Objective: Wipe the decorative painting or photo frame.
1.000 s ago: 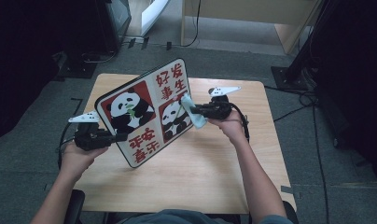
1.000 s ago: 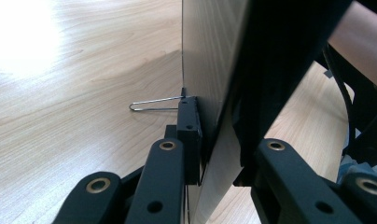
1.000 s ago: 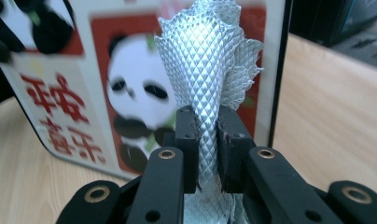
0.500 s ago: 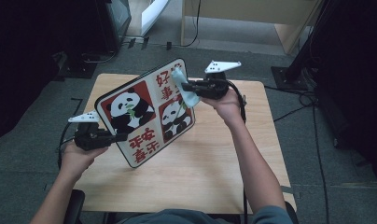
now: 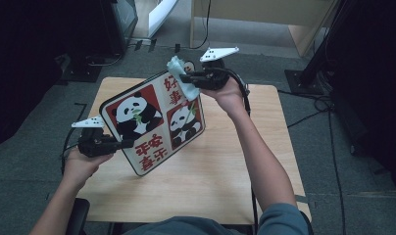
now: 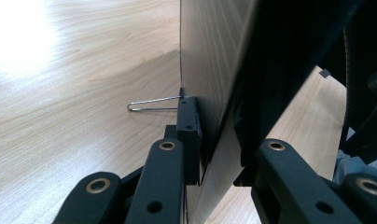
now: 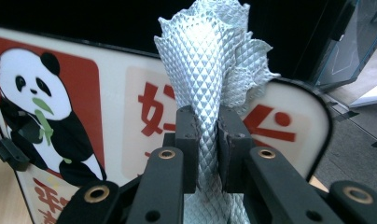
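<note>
Right claw (image 7: 206, 140) pinches a pale blue textured cloth (image 7: 214, 60), bunched, pressed against the top corner of the panda sign (image 5: 154, 117). Left claw (image 5: 125, 143) is clamped on the sign's lower left edge and holds it tilted above the desk (image 5: 220, 186). We judge we're mid-wipe: cloth sits at the sign's upper edge by the red characters, and the panda panels and lower text probably remain. We can't make out any dirt, so what's already clean can't be told.

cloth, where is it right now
In the high view the cloth is pinched in the right gripper, against the far top corner of the panda board, raised above the table.
</note>
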